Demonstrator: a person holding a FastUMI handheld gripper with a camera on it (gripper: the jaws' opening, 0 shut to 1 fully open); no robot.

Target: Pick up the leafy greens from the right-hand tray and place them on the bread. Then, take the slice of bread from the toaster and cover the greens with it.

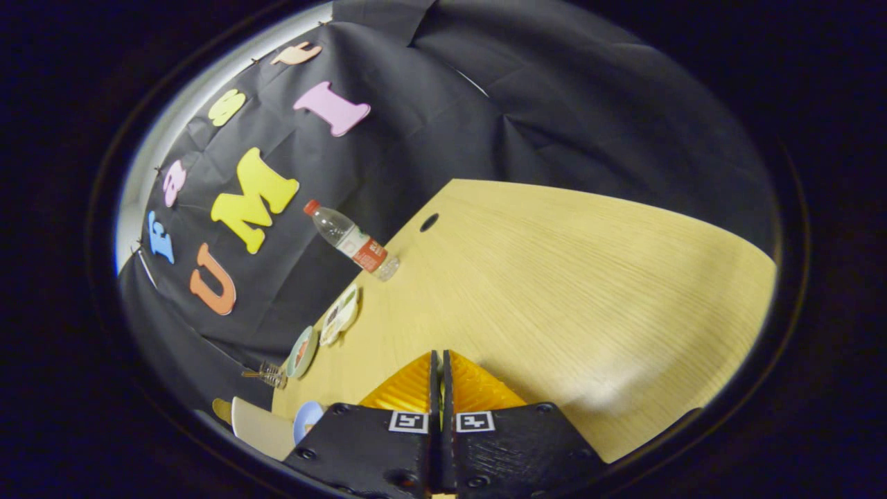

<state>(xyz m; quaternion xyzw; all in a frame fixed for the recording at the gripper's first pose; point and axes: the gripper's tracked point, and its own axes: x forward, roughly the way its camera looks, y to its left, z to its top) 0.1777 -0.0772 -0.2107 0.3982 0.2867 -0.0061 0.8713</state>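
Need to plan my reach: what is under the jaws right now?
Bare wooden table lies under and ahead of the gripper, whose jaws are closed together on nothing. The plates and water bottle sit off by the table's edge. The table directly under the gripper body is hidden.

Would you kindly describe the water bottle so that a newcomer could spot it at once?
Start at the wooden table, well beyond the shut gripper, and follow its edge along the black cloth wall. The water bottle stands there, between a round hole in the tabletop and a row of plates. It alone is clear plastic, with a red cap and label.
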